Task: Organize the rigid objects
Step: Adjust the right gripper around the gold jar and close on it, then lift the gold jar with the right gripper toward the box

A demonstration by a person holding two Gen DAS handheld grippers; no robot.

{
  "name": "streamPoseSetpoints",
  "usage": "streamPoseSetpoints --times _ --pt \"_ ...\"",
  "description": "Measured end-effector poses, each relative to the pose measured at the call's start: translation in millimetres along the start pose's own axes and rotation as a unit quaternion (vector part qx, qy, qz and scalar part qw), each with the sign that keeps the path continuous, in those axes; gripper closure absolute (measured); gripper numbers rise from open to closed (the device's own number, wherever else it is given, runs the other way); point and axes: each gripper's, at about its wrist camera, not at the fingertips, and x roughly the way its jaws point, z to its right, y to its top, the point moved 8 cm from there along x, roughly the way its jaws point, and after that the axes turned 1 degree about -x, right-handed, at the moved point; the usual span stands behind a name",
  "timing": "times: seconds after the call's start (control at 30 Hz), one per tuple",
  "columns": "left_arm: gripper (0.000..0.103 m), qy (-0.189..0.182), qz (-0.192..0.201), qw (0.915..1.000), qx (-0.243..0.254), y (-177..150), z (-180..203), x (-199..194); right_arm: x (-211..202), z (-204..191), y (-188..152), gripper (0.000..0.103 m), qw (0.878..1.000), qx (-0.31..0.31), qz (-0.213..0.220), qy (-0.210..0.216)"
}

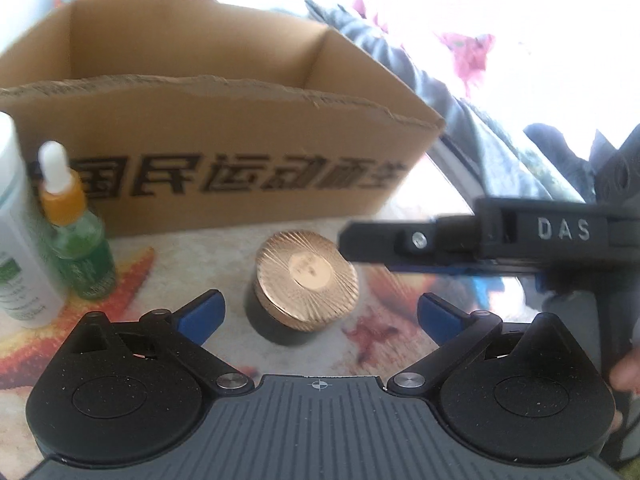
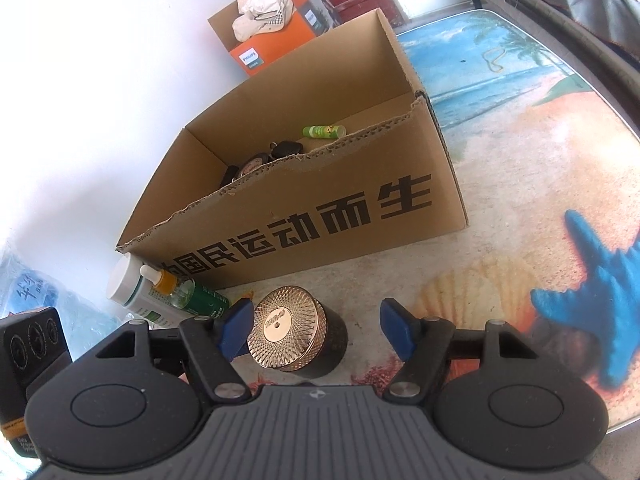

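With both jaws spread and gripping nothing, the right hand-held gripper (image 2: 316, 330) is bracketing the gold-lidded jar (image 2: 298, 336) standing on the tabletop (image 2: 520, 184) before the cardboard box (image 2: 320, 216), seemingly needing to clench, then lift it in, while the left hand-held gripper (image 1: 320, 316) is waiting.

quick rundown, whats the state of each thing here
box: open top, some small things already inside
jar: upright on the mat, gold lid on, outside the box
dropper bottle: upright, capped, beside the box
white bottle: upright next to the dropper bottle
green tube: lying in the box
left gripper: open, holding nothing
right gripper: open around the jar, far pad clear of it
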Motion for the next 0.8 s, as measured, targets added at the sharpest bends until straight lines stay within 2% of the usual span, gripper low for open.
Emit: streamPoseSetpoints --times 0.1,0.2,0.37,0.47,0.53,0.63,0.73,0.8 --pt "0.000 0.071 0.013 0.9964 0.044 0.3 0.7 2.7 3.7 0.0 -1.6 0.031 1.000 0.010 -0.004 0.009" --pt "0.000 0.108 0.013 0.9893 0.096 -3.8 7.0 4.9 8.1 -0.1 -3.6 0.032 1.000 0.018 -0.008 0.018" --pt "0.005 0.110 0.006 0.9867 0.120 -9.5 18.6 9.9 17.9 2.7 -7.6 0.038 0.999 0.033 -0.020 0.028" --pt "0.013 0.111 0.000 0.9848 0.133 -10.1 25.0 16.1 22.4 5.3 -10.1 0.042 0.998 0.046 -0.026 0.035" --pt "0.028 0.111 -0.004 0.9843 0.137 -9.9 26.6 18.8 24.1 6.5 -11.4 0.045 0.997 0.053 -0.028 0.040" --pt "0.040 0.105 -0.010 0.9854 0.133 -9.0 28.0 24.3 25.5 7.9 -13.1 0.053 0.996 0.063 -0.030 0.049" --pt "0.047 0.113 -0.008 0.9850 0.130 -5.5 29.6 28.5 24.1 9.5 -14.0 0.055 0.996 0.064 -0.030 0.047" --pt "0.047 0.111 -0.011 0.9855 0.128 -5.6 30.0 28.5 22.5 9.8 -15.3 0.056 0.996 0.066 -0.033 0.047"
